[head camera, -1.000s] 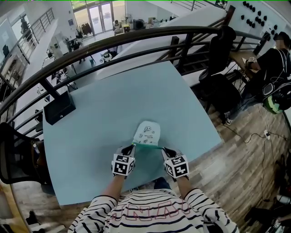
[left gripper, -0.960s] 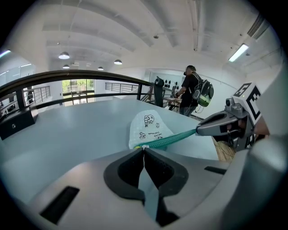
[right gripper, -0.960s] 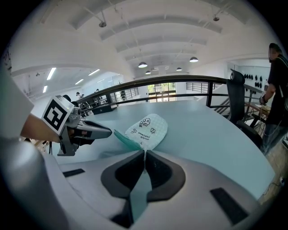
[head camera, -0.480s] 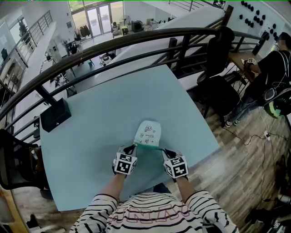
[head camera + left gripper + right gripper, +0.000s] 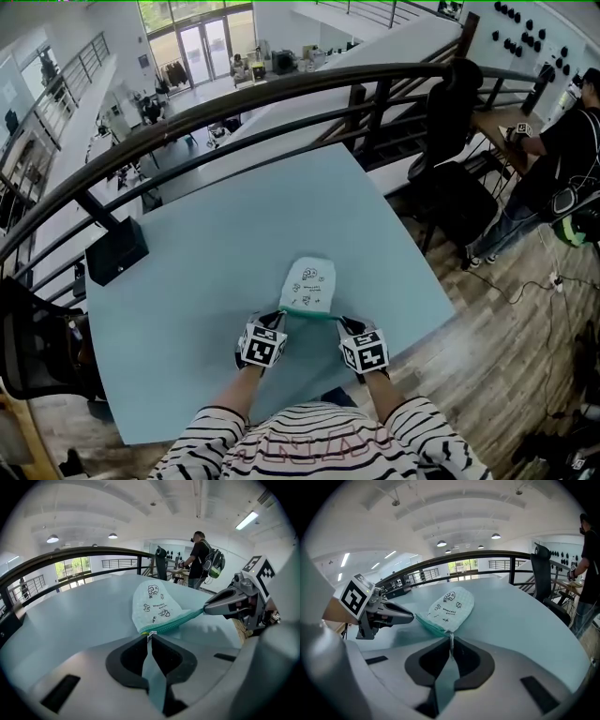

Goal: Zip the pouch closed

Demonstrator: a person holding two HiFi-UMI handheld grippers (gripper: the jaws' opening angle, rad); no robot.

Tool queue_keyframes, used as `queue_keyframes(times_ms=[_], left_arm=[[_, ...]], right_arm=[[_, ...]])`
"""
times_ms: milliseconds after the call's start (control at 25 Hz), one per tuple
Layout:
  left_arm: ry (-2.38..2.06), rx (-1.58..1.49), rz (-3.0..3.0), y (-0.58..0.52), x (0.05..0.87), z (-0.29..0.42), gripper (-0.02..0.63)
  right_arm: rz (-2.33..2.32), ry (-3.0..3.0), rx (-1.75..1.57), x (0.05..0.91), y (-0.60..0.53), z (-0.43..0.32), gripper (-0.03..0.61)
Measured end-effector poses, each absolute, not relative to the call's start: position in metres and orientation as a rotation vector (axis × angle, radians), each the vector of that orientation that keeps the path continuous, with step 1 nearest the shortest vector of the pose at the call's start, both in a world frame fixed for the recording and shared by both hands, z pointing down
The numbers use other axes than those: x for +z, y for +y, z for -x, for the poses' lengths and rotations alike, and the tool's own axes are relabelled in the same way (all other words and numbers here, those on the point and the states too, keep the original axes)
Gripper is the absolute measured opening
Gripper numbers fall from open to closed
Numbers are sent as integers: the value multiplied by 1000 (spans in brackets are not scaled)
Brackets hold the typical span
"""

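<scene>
Flat on a pale blue rectangular tabletop (image 5: 206, 234), close to its near edge: a small mint-white fabric pouch printed with little black cartoon drawings (image 5: 308, 284), rounded end pointing away, straight edge facing the wearer. Along that near edge, a teal zipper (image 5: 312, 317), drawn in a line between the two claws. Left gripper (image 5: 150, 636), grey with black jaw pads: pinched fully together on the pouch's left corner at the end of the zipper, a small pale tab caught right at the tips. Right gripper (image 5: 451, 638), same build: closed to a thin slit on the right end of the zipper, a narrow pale sliver nipped between the tips, pull or fabric tab not clear. Both angled downward toward the pouch, marker cubes uppermost, one at each corner. Zipper open or closed along its length: not clear from any view. Beyond the table's far side, a curved dark metal railing (image 5: 281, 89). Near the table's far left corner, a black box (image 5: 114, 251). Off to the right, over a wooden floor (image 5: 506, 319), a black office chair (image 5: 455, 103) and a person in dark clothing (image 5: 562, 141) at a desk. At the bottom of the head view, black-and-white striped sleeves (image 5: 309, 441).
</scene>
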State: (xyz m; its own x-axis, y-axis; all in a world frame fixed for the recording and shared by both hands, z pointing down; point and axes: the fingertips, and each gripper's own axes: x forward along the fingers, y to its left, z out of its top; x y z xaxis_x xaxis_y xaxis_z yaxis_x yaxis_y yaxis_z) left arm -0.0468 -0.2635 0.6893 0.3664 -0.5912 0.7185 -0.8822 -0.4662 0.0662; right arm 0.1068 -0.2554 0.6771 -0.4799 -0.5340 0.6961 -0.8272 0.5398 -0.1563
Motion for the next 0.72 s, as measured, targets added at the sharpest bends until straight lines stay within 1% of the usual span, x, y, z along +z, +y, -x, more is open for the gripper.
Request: queue_keyframes(times_ms=[480, 720], left_arm=[[-1320, 881, -2152, -249, 686, 77, 29], [-1332, 833, -2186, -235, 667, 86, 29]], right_arm=[[-1218, -2164, 677, 674, -244, -115, 40], [-1306, -2152, 691, 663, -230, -118, 41]])
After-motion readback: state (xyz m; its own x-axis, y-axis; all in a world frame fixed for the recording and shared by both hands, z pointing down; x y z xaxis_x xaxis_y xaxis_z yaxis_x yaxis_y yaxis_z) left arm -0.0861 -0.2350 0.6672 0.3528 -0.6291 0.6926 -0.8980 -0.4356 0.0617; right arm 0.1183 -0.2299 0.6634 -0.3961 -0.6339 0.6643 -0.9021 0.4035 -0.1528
